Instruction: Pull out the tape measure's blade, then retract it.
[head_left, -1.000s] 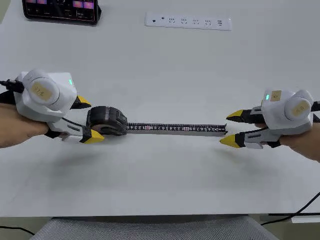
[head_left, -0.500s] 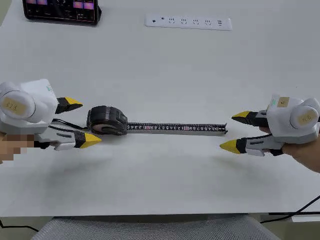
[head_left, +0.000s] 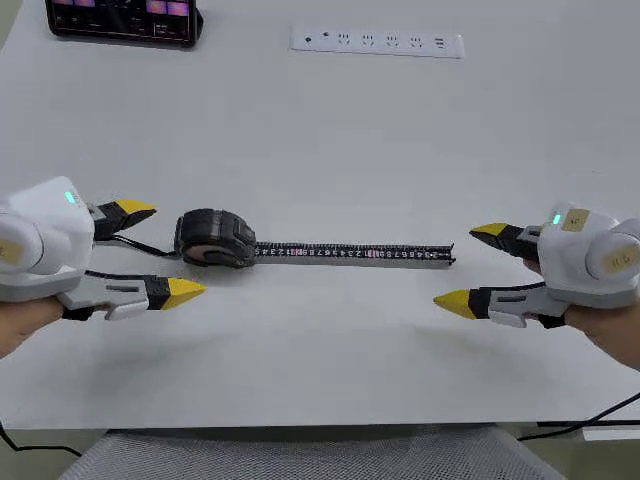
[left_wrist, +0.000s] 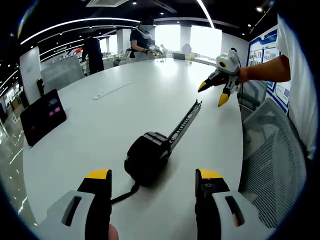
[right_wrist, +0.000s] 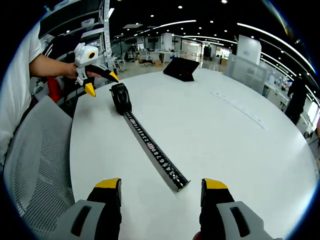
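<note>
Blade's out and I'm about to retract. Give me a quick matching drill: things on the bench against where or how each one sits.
Things:
1. case
2. blade
3. power strip
4. tablet

Place or state:
a. white, top centre of head view
b. pulled out, lying flat
c. dark, top left of head view
d. at the blade's left end in head view

Pairs: 1-d, 2-b, 3-a, 4-c

My black tape measure (head_left: 213, 238) is sitting on the white workbench (head_left: 320, 130) before me, its dark numbered blade (head_left: 355, 254) lying pulled out flat, running straight toward my right.
</note>
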